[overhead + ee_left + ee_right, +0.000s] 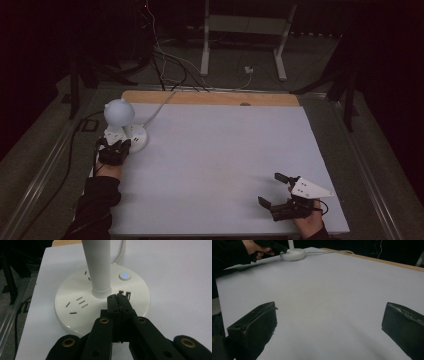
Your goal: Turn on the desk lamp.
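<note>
Left gripper [119, 300] (jaws closed, empty) atop round socket base [75, 315], beside lamp stem [98, 265].

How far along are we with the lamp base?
Done: the base's round button glows blue. In hand: the shut left gripper sits over the lamp base, beside its USB ports. Left: nothing I can confirm; the right gripper waits open, far off.

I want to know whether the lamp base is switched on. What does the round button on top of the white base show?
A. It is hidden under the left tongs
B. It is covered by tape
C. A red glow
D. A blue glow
D. In the left gripper view the round button on the white base glows blue, clear of the shut left tongs.
</note>
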`<act>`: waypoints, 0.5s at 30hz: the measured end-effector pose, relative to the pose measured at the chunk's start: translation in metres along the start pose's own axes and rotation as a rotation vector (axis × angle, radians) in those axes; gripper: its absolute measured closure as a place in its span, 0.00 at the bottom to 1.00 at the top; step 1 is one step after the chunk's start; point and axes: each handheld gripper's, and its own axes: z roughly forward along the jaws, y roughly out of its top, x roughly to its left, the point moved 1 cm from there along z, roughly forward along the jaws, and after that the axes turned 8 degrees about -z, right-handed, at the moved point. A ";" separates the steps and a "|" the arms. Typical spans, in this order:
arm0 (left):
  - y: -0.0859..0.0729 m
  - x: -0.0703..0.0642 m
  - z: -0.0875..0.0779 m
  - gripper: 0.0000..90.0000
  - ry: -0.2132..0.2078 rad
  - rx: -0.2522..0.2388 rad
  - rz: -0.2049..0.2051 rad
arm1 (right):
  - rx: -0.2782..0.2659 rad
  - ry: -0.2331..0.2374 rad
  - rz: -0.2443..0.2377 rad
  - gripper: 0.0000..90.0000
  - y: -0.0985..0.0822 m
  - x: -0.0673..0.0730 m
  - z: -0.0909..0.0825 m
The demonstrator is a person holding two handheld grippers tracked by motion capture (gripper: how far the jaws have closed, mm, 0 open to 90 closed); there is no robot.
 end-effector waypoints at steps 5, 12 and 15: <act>0.000 -0.001 0.000 1.00 0.007 -0.001 0.004 | 0.002 0.003 -0.003 0.00 0.000 0.000 0.000; 0.008 -0.002 -0.012 1.00 0.004 -0.040 -0.053 | -0.005 0.001 -0.002 0.00 0.000 0.000 -0.001; 0.012 -0.005 -0.019 1.00 -0.002 -0.051 -0.061 | -0.002 -0.001 0.002 0.00 0.000 -0.001 -0.001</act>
